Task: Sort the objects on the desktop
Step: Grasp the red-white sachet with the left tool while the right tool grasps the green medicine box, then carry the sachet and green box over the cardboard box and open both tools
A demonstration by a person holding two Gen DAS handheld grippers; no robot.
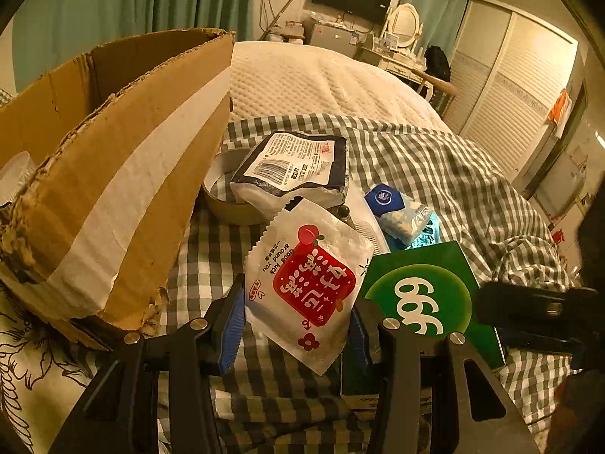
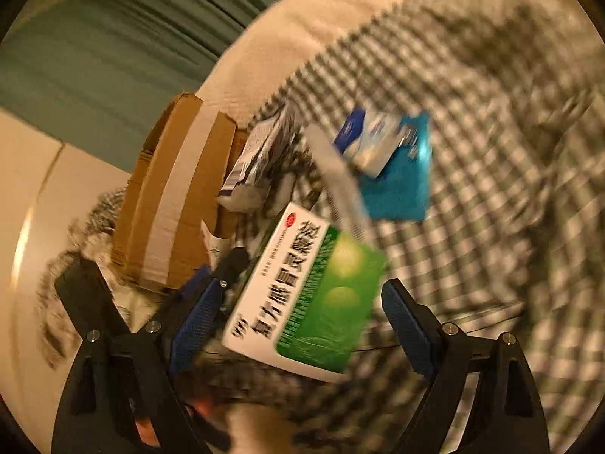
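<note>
Left gripper [image 1: 297, 325] jaws clamp white sachet [image 1: 302, 283]; green box [image 2: 306, 299] beside.

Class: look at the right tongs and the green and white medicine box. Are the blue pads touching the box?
Apart. In the right wrist view the right tongs stand wide, with checked cloth showing between each blue pad and the medicine box.

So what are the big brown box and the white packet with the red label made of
The big brown box looks like corrugated cardboard, matt: torn edges show fluting, and pale tape runs across it. The white packet with the red label seems to be thin plastic film, slightly glossy, with a serrated sealed edge, though coated paper is possible.
</note>
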